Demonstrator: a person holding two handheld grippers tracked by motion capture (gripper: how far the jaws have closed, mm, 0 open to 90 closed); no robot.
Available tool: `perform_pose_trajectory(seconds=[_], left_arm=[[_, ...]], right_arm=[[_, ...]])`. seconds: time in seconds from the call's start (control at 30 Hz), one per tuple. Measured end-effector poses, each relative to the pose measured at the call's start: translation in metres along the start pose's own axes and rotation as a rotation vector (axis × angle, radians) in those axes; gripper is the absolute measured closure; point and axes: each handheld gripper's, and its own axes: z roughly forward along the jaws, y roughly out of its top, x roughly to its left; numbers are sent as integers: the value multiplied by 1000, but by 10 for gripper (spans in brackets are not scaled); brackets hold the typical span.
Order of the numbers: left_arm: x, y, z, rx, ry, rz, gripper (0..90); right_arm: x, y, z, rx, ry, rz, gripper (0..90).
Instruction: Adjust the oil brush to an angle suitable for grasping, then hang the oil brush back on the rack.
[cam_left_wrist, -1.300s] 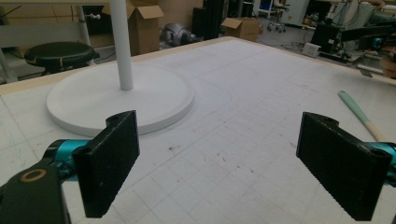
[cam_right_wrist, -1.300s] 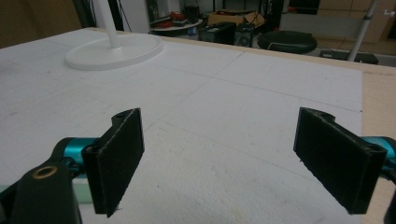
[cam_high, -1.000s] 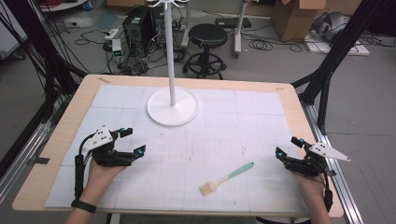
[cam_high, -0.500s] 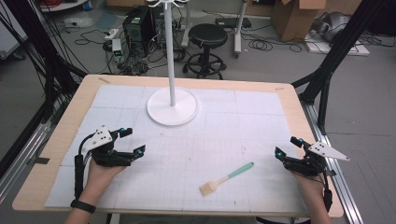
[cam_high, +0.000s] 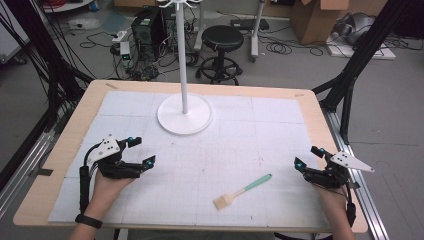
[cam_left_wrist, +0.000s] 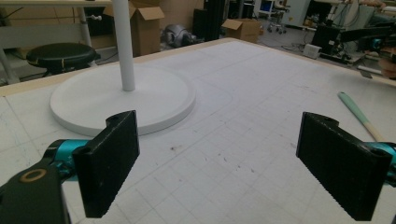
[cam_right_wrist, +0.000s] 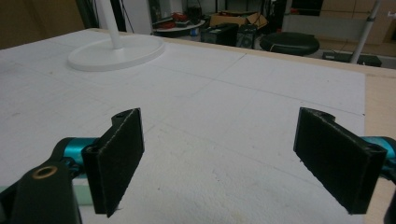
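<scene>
Jaws of both grippers spread wide, empty. Brush (cam_high: 242, 192), lower centre: light, rigid; best gripped mid-handle, clear of bristles.

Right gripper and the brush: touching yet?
Apart. The high view shows bare mat between the right gripper and the brush; its jaws stand open.

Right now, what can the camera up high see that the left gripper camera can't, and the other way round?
The high view alone takes in the person's two hands, the left gripper and right gripper from above, and the pastry brush's bristles. The left gripper view alone gives a close look at its own open black jaws and a cardboard box behind the table. Both share the white stand's round base, the gridded mat, the black stool and the brush's green handle.
</scene>
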Motion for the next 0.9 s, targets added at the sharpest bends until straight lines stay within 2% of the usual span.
perform_pose_trajectory(seconds=[0.33, 0.47, 0.67, 0.9], left_arm=[[-1, 0, 0, 2, -6, 11, 139], [-2, 2, -1, -6, -13, 1, 139], [-7, 13, 3, -9, -31, 6, 134], [-19, 33, 22, 9, -87, 30, 128]], right_arm=[[0, 1, 0, -6, -1, -3, 155], [0, 2, 0, -11, -2, 4, 155], [-1, 2, 0, -17, -2, 5, 155], [-1, 2, -1, -17, -3, 1, 155]])
